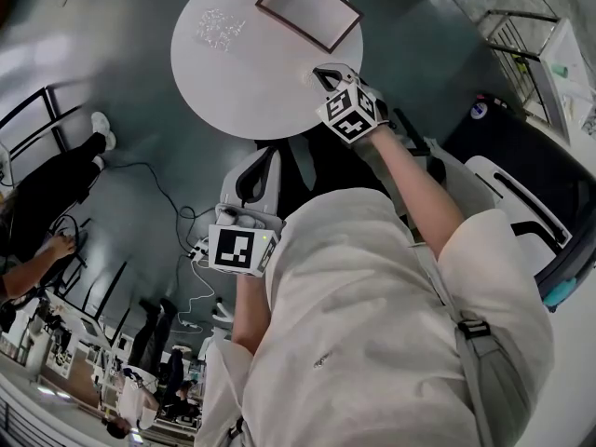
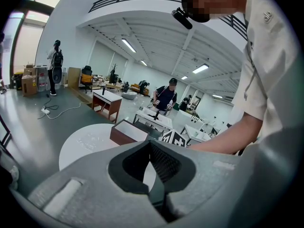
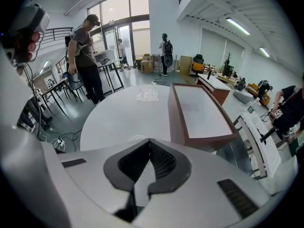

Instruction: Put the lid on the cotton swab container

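since the left gripper (image 1: 261, 161) and the right gripper (image 1: 328, 73) are seen with fingers pressed together on nothing, the task is judged unstarted: what looks like the cotton swab container (image 1: 219, 28) is found far across the round surface (image 1: 242, 91), and no lid is made out.

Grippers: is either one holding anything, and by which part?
Nothing is held; the left gripper and the right gripper both have their jaws closed together, empty.

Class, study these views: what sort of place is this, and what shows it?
Probably a large open-plan office or lab hall: rows of work desks, ceiling strip lights, and cables trailing over a grey floor near the round white table.
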`<state>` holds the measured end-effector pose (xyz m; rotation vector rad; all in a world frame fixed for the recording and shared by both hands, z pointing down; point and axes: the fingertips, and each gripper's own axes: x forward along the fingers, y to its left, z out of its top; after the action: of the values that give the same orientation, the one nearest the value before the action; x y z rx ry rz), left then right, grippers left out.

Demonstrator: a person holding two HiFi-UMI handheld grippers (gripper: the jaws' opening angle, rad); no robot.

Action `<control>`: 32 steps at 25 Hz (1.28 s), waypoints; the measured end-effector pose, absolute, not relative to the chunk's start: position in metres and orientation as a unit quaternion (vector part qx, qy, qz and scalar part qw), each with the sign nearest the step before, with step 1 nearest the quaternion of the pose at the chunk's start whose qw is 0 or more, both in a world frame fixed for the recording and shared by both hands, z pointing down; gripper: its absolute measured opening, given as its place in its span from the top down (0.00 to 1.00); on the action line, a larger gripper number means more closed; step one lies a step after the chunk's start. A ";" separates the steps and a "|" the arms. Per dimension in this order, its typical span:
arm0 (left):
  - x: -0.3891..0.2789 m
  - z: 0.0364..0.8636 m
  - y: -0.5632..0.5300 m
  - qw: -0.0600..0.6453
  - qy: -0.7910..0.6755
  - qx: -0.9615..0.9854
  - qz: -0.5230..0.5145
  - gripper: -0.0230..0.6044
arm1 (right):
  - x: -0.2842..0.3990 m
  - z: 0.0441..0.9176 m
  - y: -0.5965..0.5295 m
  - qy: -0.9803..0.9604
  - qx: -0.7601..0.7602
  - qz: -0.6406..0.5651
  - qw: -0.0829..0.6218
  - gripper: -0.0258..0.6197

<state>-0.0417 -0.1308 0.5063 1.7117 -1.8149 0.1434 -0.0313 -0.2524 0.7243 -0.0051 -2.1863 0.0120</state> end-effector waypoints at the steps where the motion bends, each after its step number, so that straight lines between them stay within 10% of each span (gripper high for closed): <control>1: -0.042 0.506 -0.131 0.316 -0.690 0.649 0.054 0.95 | -0.031 0.725 -0.253 -0.889 -0.002 0.005 0.459 0.95; 32: -0.060 0.462 -0.102 0.244 -0.677 0.691 0.063 0.95 | -0.003 0.594 -0.243 -0.934 0.115 0.067 0.332 0.95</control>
<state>-0.0603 -0.1021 0.4622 1.8882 -1.8498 0.1719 -0.0029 -0.2427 0.5939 0.3013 -2.4391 0.1747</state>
